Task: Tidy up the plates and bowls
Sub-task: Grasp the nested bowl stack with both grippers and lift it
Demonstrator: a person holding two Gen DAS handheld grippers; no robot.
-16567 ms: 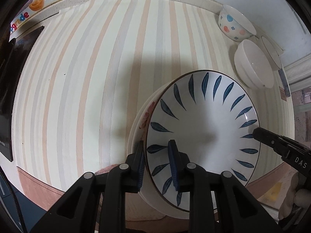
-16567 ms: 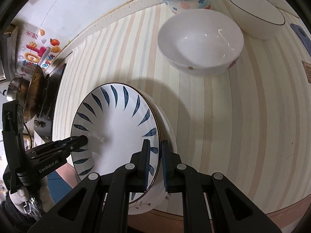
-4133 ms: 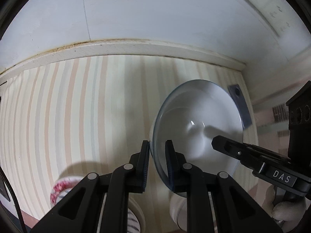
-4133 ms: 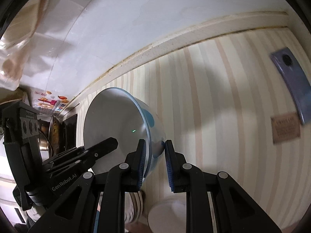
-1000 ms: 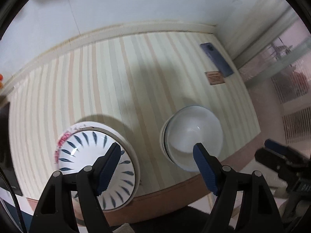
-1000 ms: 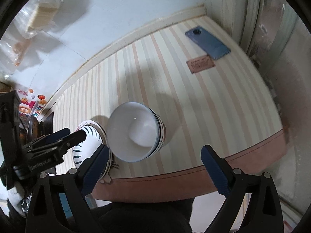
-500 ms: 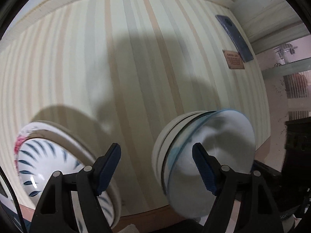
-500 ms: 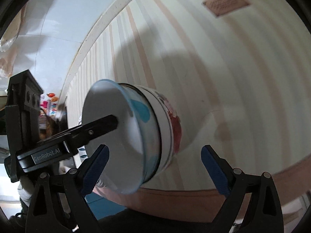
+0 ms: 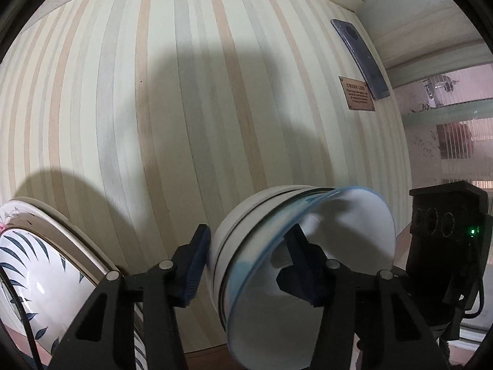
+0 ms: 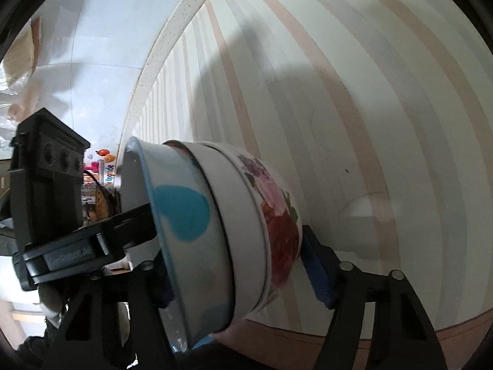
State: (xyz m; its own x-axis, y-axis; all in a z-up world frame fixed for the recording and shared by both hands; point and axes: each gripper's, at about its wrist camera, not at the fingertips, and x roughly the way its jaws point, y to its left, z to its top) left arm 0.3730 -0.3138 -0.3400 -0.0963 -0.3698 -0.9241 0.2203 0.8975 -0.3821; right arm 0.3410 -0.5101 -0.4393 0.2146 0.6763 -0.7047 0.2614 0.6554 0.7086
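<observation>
A stack of nested bowls (image 9: 277, 265) stands near the counter's front edge; the top one has a blue rim and blue dots, the bottom one a flower print (image 10: 277, 228). My left gripper (image 9: 252, 265) straddles the stack, one finger (image 9: 194, 259) outside its left wall and the other inside the top bowl. My right gripper (image 10: 237, 265) straddles it from the other side, fingers wide around the walls; whether they press the bowls I cannot tell. A stack of plates (image 9: 40, 277), topped by the blue-leaf plate, sits at lower left.
A blue-grey phone (image 9: 359, 58) and a small brown plaque (image 9: 357, 92) lie at the counter's right end by the wall. The striped countertop (image 9: 185, 108) stretches back to a white wall. The counter's front edge is just below the bowls.
Both grippers have moved in close to the bowl stack. The left gripper's fingers have narrowed around the stack's left wall, and the right gripper's fingers now flank the stack.
</observation>
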